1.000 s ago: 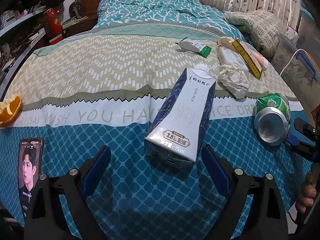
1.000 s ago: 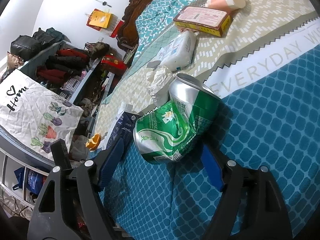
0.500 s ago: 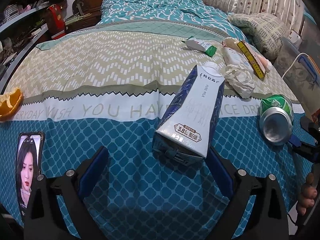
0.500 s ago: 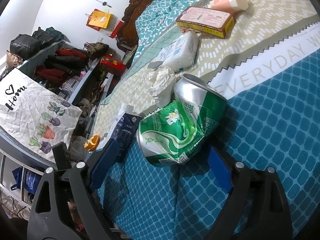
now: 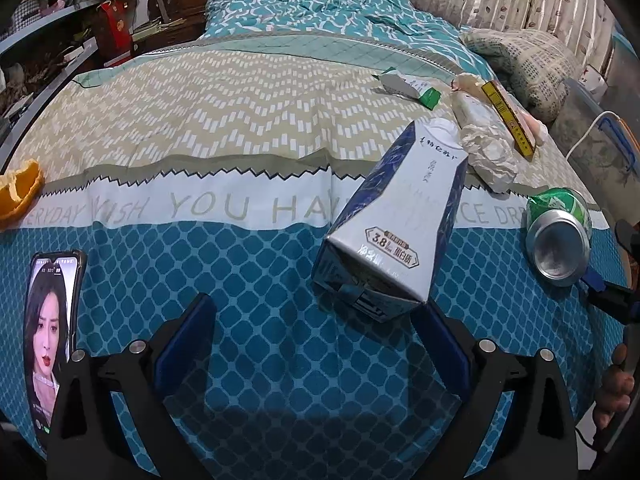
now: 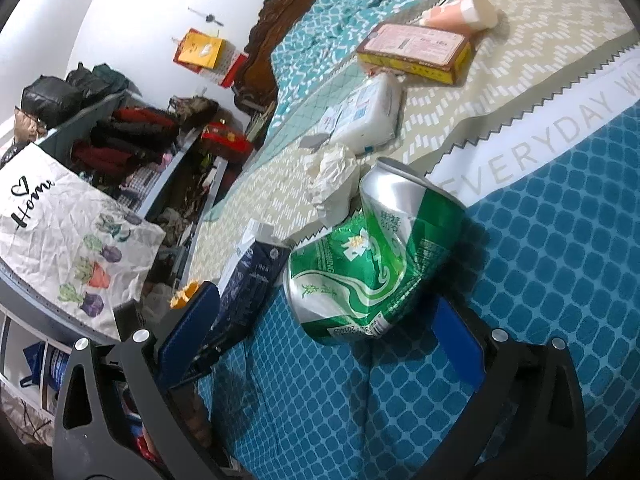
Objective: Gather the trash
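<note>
From the left wrist view, the left gripper is hanging low over the teal bedspread with its jaws spread wide, gripping nothing. A blue-and-white milk carton is lying on its side just ahead, its base pointing at the gripper and sitting next to the right finger's tip rather than squarely between the two fingers. A crumpled tissue is resting just beyond the carton's top, and a dented green can is lying off to the right, near the other tool's finger. A phone is glowing at the left edge, with an orange peel farther back.

From the right wrist view, the right gripper is also standing wide open, holding nothing. The green can is lying on the bedspread just ahead of the open fingers, roughly centred between them and apart from both. The tissue is sitting right behind it, the carton to its left, and a yellow-edged box farther up the bed.
</note>
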`<move>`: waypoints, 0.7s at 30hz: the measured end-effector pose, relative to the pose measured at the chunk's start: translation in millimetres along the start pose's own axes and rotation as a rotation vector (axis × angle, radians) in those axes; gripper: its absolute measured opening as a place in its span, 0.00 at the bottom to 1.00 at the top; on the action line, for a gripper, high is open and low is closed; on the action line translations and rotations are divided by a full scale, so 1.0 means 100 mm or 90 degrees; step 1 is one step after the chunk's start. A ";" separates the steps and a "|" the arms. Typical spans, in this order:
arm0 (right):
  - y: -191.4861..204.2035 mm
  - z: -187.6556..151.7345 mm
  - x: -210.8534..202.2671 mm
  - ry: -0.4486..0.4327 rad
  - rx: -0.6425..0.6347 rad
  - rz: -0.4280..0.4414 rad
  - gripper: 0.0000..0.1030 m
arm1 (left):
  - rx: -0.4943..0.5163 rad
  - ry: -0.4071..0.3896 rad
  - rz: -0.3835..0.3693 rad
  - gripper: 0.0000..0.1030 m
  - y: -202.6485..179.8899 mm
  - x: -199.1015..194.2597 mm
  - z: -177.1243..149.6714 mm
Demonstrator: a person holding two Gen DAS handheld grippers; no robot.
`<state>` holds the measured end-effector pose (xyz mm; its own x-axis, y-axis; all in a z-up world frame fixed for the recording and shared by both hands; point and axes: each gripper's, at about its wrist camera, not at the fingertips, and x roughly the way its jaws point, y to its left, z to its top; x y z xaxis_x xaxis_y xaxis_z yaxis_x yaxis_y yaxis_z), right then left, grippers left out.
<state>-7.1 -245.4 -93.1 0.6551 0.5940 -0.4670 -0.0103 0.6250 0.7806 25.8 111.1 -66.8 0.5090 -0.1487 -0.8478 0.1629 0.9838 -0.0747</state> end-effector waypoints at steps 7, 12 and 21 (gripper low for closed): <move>0.12 -0.01 0.06 0.001 0.003 -0.020 0.97 | 0.002 -0.004 0.000 0.91 0.02 -0.01 -0.02; 0.23 -0.03 0.14 0.009 -0.018 -0.052 0.97 | 0.004 -0.008 -0.003 0.92 0.03 -0.02 -0.04; 0.29 -0.05 0.20 0.021 -0.029 -0.068 0.97 | 0.007 -0.010 0.002 0.92 0.07 -0.05 -0.09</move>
<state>1.8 -213.2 -81.8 0.6286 0.5384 -0.5612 0.0242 0.7077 0.7061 16.6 119.8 -67.7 0.5225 -0.1476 -0.8398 0.1704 0.9831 -0.0668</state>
